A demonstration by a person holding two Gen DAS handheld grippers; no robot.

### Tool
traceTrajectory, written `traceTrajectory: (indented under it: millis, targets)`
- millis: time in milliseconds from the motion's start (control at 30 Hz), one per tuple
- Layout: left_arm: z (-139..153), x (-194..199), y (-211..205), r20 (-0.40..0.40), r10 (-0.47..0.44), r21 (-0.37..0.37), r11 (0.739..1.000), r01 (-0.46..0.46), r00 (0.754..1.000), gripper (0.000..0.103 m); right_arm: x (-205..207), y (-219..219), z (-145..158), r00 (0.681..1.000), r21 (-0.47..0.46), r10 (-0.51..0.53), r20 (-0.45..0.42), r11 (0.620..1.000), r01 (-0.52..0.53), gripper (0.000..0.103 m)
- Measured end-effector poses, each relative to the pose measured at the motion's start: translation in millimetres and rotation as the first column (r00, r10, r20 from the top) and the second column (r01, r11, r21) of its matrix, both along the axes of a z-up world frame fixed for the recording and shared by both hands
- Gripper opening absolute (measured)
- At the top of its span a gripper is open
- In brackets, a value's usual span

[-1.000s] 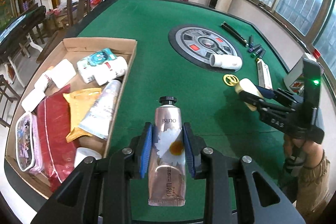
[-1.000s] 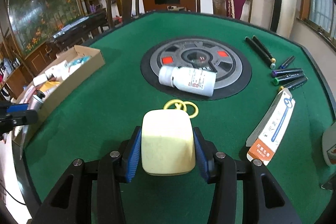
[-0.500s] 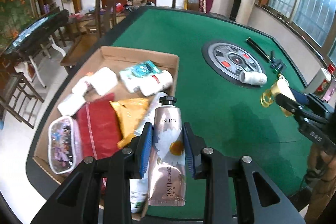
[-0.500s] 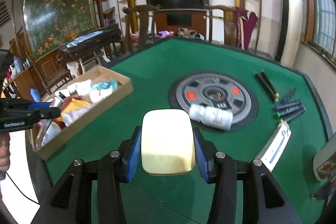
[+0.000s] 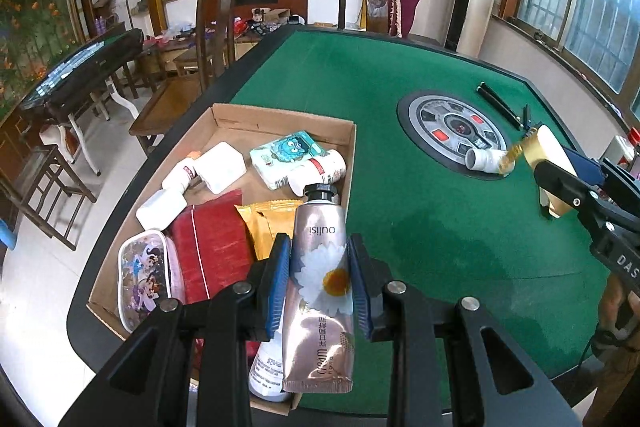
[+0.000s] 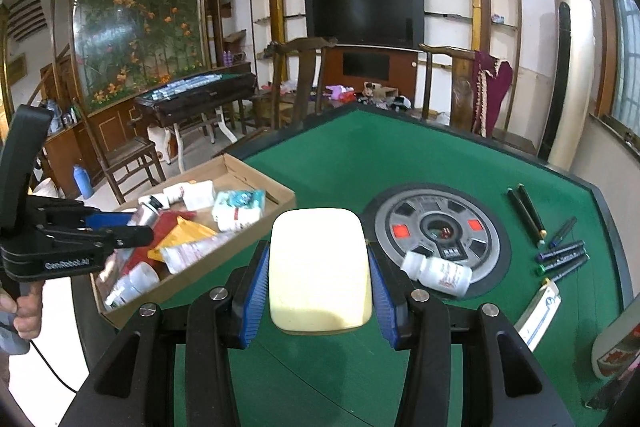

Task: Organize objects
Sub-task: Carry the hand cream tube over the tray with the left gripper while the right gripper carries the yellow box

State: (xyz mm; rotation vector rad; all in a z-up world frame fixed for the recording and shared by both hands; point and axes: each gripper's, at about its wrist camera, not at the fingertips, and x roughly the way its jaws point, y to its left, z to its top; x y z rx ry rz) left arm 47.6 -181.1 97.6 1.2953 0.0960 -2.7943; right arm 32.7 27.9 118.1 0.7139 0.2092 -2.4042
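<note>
Daylight is admitted through the windows (image 5: 592, 11) right of the green table (image 5: 420, 187); soft shadows are cast there; edges are bent and vignetted by fisheye distortion.

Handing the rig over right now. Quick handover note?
Left gripper: shut on the hand cream tube, held above the cardboard box near its right wall.
Right gripper: shut on the cream-coloured block, above the green table.
Done: the box already holds pouches, packets and small bottles.
Left: release both into the box, then clear the white bottle, pens and long flat box.
</note>
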Motion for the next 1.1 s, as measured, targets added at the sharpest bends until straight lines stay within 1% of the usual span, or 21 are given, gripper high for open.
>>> traceTrajectory:
  millis: [367, 500, 667, 800, 933, 1100]
  targets:
    - [7, -2, -3, -0.008, 0.022, -0.014, 1.000, -0.022, 1.000, 0.028, 6, -22, 9, 0.998, -0.014, 0.061, -0.032, 0.998, -0.062, 0.050]
    - [11, 1, -16, -0.016, 0.043, -0.005, 0.999, -0.043, 0.999, 0.028, 7, -25, 8, 0.997, -0.011, 0.066, -0.032, 0.998, -0.067, 0.050]
    - [20, 6, -41, -0.037, 0.094, 0.002, 0.996, -0.094, 0.995, 0.028, 8, -30, 5, 0.997, -0.009, 0.078, -0.022, 0.997, -0.078, 0.050]
    - [25, 8, -63, -0.042, 0.131, 0.027, 0.991, -0.130, 0.990, 0.028, 9, -37, 4, 0.996, 0.000, 0.090, -0.019, 0.996, -0.090, 0.050]
    - [24, 5, -79, -0.027, 0.148, 0.041, 0.988, -0.147, 0.989, 0.028, 8, -43, 4, 0.995, 0.005, 0.102, -0.017, 0.995, -0.102, 0.050]
    - [17, -3, -88, 0.003, 0.148, 0.060, 0.987, -0.148, 0.989, 0.028, 12, -48, 2, 0.994, 0.013, 0.112, -0.017, 0.994, -0.112, 0.050]
